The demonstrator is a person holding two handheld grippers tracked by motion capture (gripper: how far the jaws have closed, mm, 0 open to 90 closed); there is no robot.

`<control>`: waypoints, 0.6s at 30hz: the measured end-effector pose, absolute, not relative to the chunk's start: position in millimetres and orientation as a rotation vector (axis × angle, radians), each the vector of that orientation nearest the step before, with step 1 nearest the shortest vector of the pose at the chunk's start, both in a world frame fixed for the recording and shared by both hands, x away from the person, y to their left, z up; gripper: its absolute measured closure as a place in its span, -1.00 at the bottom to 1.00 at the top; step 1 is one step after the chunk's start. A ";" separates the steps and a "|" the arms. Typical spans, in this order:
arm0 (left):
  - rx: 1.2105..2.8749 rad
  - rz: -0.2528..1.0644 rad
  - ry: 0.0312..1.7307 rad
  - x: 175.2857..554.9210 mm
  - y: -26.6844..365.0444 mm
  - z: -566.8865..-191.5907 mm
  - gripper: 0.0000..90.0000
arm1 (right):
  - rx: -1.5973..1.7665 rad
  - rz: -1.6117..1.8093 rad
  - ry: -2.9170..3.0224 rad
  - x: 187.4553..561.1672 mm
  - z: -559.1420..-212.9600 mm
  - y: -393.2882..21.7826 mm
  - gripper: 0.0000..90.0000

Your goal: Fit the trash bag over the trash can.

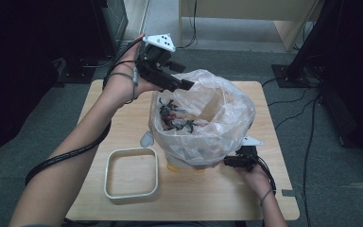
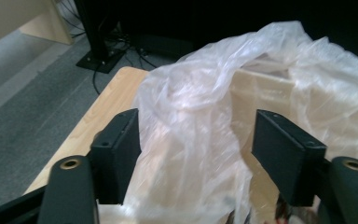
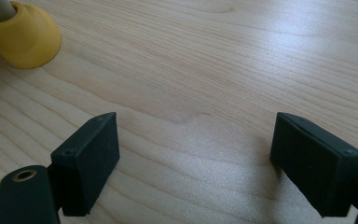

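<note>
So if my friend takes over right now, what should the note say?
Left gripper: open at the far rim of the bag, plastic between its jaws but not pinched.
Right gripper: open, empty, low over the table at the bag's near right.
The bag lines a bin with a yellow foot; dark bits lie inside. The ring lies loose at near left.
Done: bag is in.
Left, probably: spread the bag and fit the ring.

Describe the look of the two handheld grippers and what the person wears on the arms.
Both grippers, left gripper and right gripper, are black with flat rectangular jaws and brass-coloured eyelets at the jaw bases. The left carries a white three-cornered plate with dark dots. Thick black cables trail from each. Forearms are bare; no sleeves show.
</note>
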State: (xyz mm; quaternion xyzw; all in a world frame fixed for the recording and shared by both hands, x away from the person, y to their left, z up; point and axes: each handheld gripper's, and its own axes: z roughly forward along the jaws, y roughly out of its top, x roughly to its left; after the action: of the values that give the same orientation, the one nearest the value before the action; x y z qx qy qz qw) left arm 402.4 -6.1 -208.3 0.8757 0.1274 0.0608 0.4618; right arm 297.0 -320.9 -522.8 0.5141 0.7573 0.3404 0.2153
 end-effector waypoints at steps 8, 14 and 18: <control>2.140 0.153 0.343 402.8 14.8 -211.2 -0.34 | 1.426 0.944 2.100 296.9 -522.8 -320.9 -0.66; 2.141 0.165 0.363 402.3 27.2 -213.7 -0.35 | 1.426 0.945 2.100 296.8 -522.8 -320.9 -0.66; 2.125 0.158 0.377 402.8 36.6 -216.7 -0.35 | 1.427 0.945 2.099 296.6 -522.8 -320.8 -0.66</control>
State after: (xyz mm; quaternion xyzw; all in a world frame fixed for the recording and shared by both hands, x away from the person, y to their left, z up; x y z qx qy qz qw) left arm 402.8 36.6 -216.7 0.8671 0.1537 0.0644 0.4694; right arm 296.6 -320.8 -522.8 0.5145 0.7570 0.3407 0.2149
